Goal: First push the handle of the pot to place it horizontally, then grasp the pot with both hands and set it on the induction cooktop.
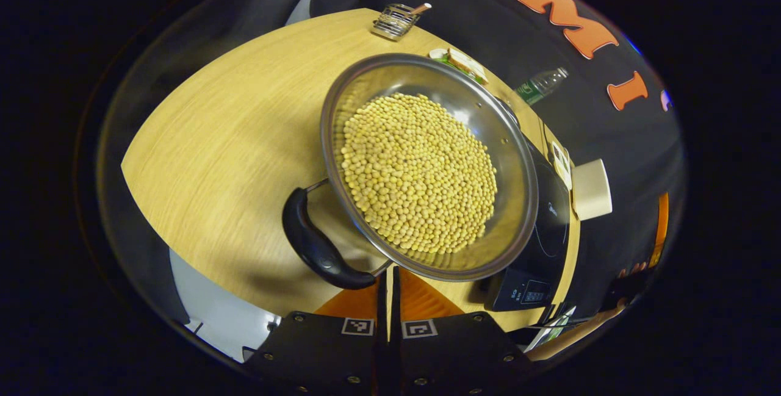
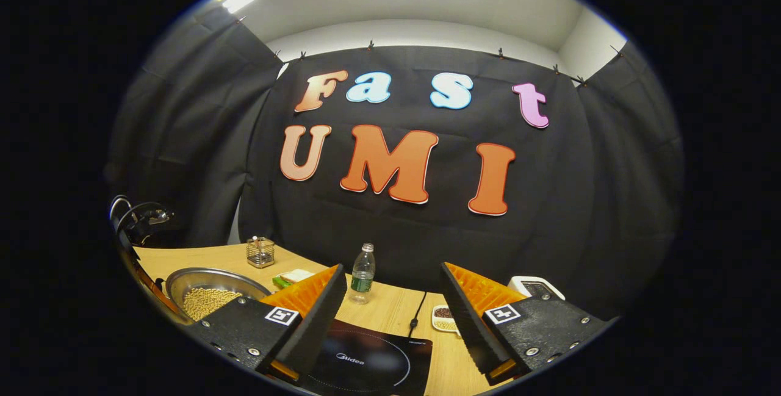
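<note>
The left gripper (image 1: 388, 298), fingers closed empty near the pot's curved black handle (image 1: 317, 246), should nudge it level without tipping the bean-filled steel pot (image 1: 427, 164); the right gripper (image 2: 393, 310) hangs wide open, empty, above the black induction cooktop (image 2: 366, 359).

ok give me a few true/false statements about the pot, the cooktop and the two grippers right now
1. The pot holds a layer of small yellow beans. True.
2. The left gripper is wide open. False: its fingers are closed together, just beside the pot's black handle.
3. The right gripper is open with nothing between its fingers. True; it hangs over the induction cooktop.
4. The pot has a lid on it. False: it is uncovered and the beans show.
5. A plastic bottle stands upright on the table behind the cooktop. True.
</note>
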The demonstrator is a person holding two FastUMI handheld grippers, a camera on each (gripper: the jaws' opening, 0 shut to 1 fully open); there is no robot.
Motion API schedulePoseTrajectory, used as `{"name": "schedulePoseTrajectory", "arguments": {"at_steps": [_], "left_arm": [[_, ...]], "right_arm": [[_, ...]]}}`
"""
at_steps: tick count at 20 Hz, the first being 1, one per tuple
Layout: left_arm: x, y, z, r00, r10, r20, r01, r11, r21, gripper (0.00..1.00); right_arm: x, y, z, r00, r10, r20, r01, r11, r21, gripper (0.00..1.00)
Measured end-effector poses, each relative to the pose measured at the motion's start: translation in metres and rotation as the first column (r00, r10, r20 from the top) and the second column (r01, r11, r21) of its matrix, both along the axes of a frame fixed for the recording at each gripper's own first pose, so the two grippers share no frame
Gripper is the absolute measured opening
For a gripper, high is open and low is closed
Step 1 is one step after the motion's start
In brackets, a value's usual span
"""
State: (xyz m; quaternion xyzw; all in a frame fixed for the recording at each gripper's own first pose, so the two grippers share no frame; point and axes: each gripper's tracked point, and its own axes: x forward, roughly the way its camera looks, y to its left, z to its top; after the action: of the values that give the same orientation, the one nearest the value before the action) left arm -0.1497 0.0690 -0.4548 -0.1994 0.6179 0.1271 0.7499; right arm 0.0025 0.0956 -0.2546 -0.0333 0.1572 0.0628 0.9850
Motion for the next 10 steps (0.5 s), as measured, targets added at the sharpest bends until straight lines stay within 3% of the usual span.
{"name": "schedulePoseTrajectory", "arguments": {"at_steps": [10], "left_arm": [[0.029,0.044,-0.012,0.998,-0.049,0.026,0.045,0.989,0.141,0.02]], "right_arm": [[0.006,0.085,-0.062,0.971,0.153,-0.183,-0.140,0.987,0.079,0.95]]}}
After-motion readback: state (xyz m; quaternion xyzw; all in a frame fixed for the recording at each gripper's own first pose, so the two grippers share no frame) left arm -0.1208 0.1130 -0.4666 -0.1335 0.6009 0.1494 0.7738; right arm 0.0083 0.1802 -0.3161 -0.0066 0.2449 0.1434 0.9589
